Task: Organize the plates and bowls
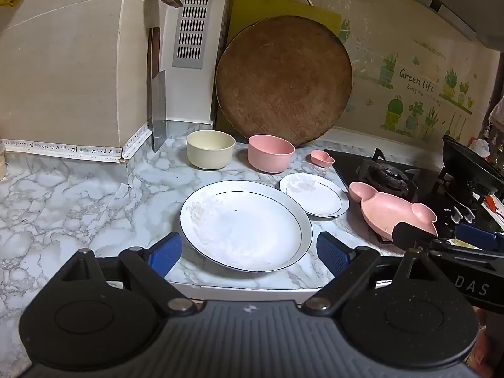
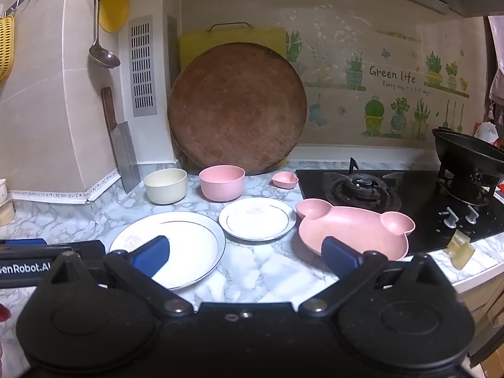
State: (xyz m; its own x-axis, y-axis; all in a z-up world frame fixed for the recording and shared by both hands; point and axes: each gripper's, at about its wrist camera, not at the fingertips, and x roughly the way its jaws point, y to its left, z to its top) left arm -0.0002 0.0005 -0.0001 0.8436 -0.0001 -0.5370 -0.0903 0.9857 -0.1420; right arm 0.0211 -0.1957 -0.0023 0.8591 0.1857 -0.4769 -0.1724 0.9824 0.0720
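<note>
**Grippers Hover Wide Over Scattered Dishes**

Both handheld tools hang above a marble counter (image 1: pixel 78 189), holding nothing. The left gripper (image 1: pixel 249 249) stands with blue pads spread wide over the near rim of the large white plate (image 1: pixel 245 223), not touching it. The right gripper (image 2: pixel 245 252) is likewise fully spread over bare counter, between that plate and the pink bear-shaped dish (image 2: pixel 352 223) by the stove (image 2: pixel 393 195). A small white plate (image 2: pixel 258 219), cream bowl (image 2: pixel 165 186), pink bowl (image 2: pixel 222 182) and heart dish (image 2: pixel 285 179) sit behind.
</note>
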